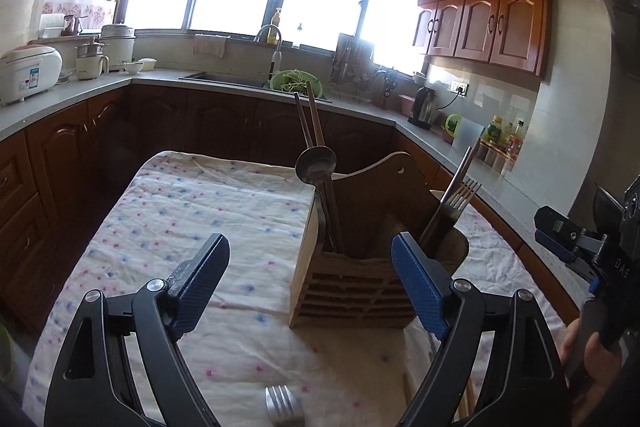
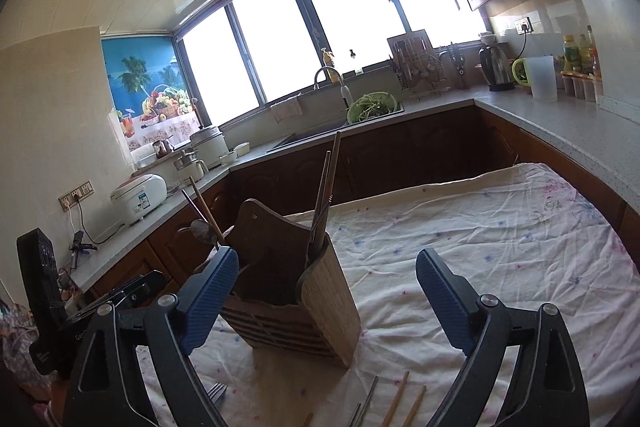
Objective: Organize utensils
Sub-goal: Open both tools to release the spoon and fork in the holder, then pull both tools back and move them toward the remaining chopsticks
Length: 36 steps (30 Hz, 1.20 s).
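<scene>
Two grippers hang over the cloth-covered table (image 1: pixel 224 211), both spread wide with nothing between their blue pads. The left gripper (image 1: pixel 310 279) faces the bamboo utensil holder (image 1: pixel 348 291), which stands toward the table's right side. Its left compartment holds a ladle (image 1: pixel 316 165) and wooden chopsticks (image 1: pixel 314 123); its right one holds a fork (image 1: pixel 462 195). The right gripper (image 2: pixel 326 297) sits beside the holder. At the near edge lie another fork (image 1: pixel 282 405) and loose chopsticks (image 2: pixel 400 399).
</scene>
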Available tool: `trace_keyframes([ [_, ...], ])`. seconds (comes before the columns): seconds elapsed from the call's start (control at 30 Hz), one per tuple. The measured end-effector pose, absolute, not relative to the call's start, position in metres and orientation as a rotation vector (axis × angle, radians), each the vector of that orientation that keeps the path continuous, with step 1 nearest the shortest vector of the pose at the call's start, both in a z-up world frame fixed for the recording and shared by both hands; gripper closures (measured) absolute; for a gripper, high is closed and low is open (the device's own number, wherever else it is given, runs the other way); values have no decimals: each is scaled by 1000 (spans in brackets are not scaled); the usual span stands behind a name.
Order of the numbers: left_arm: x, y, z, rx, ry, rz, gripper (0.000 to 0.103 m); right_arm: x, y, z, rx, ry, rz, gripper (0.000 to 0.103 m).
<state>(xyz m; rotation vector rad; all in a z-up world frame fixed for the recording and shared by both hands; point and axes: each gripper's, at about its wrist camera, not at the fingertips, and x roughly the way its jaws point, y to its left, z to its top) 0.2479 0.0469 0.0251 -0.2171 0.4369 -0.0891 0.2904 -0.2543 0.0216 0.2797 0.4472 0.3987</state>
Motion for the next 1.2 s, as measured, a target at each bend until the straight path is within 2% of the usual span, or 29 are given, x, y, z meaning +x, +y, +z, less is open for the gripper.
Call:
trace_keyframes([
  [0.27,206,44,27,-228,468,-84,12,245,-281,27,332,449,364,8],
  [0.67,150,31,14,-235,529,-109,9,181,-317,-7,413,551,285,8],
  [0.83,135,24,7,-239,536,-114,8,158,-320,-13,387,542,249,0],
  [1.2,118,5,-30,-238,634,-136,7,131,-317,-39,351,562,221,0],
])
